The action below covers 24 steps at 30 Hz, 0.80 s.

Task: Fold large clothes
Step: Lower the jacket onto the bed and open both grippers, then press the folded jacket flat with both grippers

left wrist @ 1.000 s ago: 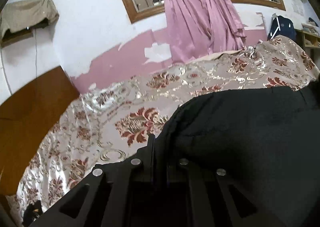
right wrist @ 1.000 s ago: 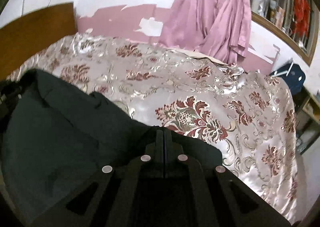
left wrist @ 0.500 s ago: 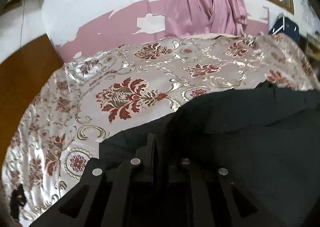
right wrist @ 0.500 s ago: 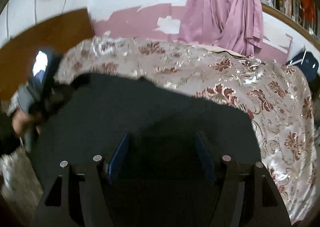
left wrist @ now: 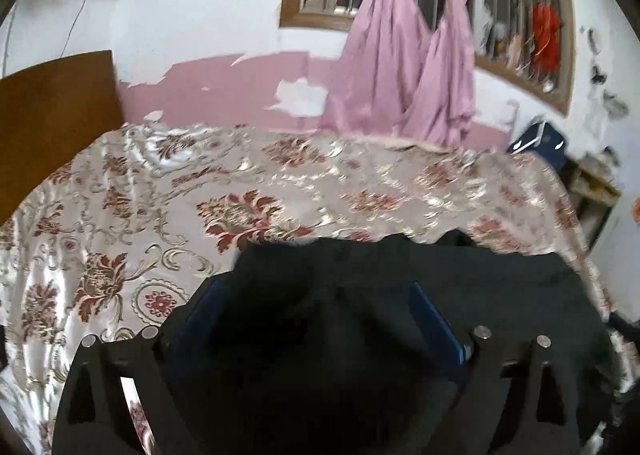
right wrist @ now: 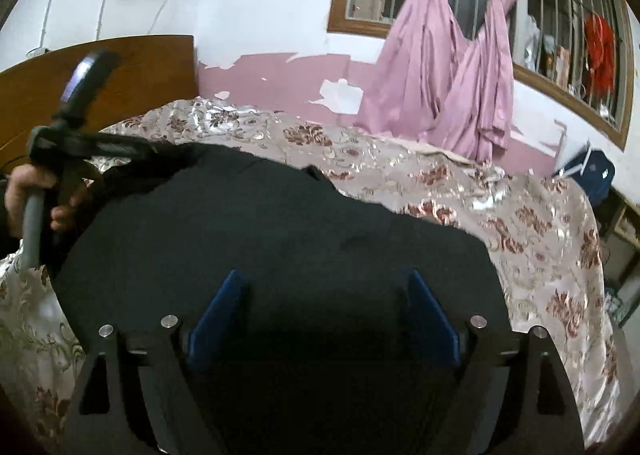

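A large black garment (left wrist: pixel 460 295) lies on the bed's floral satin cover (left wrist: pixel 160 195); it also shows in the right wrist view (right wrist: pixel 280 223). My left gripper (left wrist: pixel 316 295) is open, its blue pads (left wrist: pixel 434 319) spread wide over the garment's left part. My right gripper (right wrist: pixel 324 287) is open too, its blue pads (right wrist: pixel 218 315) apart just above the cloth. Neither holds anything. The left gripper's handle and the hand on it (right wrist: pixel 44 191) show at the garment's left edge in the right wrist view.
A wooden headboard (left wrist: pixel 52 111) stands at the left. Pink curtains (left wrist: pixel 404 67) hang at a barred window behind the bed. A dark blue bag (right wrist: pixel 588 171) and a shelf (left wrist: pixel 592 191) stand by the bed's right side.
Both grippers were shut on the garment a second ago. The right opened half a second ago, the left just now. The garment now lies flat on the bed.
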Each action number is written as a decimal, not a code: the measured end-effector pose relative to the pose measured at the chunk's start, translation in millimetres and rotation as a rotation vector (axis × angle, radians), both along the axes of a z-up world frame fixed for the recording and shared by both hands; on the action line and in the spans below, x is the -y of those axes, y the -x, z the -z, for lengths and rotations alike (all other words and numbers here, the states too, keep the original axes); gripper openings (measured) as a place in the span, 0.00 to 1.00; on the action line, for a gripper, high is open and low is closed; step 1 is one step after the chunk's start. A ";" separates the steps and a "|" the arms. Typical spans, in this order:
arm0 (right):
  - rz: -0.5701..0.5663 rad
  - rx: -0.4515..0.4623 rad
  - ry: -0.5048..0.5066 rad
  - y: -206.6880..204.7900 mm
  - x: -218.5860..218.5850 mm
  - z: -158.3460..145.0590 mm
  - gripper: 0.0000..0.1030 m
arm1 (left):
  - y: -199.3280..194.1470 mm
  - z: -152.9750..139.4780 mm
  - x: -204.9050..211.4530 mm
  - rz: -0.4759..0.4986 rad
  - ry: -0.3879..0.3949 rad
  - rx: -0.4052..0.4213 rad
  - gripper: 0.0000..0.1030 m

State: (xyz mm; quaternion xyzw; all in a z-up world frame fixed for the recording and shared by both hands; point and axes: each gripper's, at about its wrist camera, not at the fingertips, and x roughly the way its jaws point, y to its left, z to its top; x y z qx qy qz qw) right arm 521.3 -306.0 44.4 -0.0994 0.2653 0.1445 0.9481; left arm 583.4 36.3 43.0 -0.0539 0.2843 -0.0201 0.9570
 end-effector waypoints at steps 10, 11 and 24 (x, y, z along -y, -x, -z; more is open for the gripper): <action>0.090 0.213 0.042 65.8 0.1 49.0 0.90 | 106.0 52.8 31.3 0.117 -0.097 0.109 0.91; 0.094 0.227 0.045 65.1 -1.2 51.4 0.90 | 109.7 60.6 39.8 0.120 -0.123 0.109 0.91; 0.152 0.114 0.091 -25.0 -15.4 36.2 0.91 | 20.6 56.0 64.2 -0.018 -0.213 0.110 0.93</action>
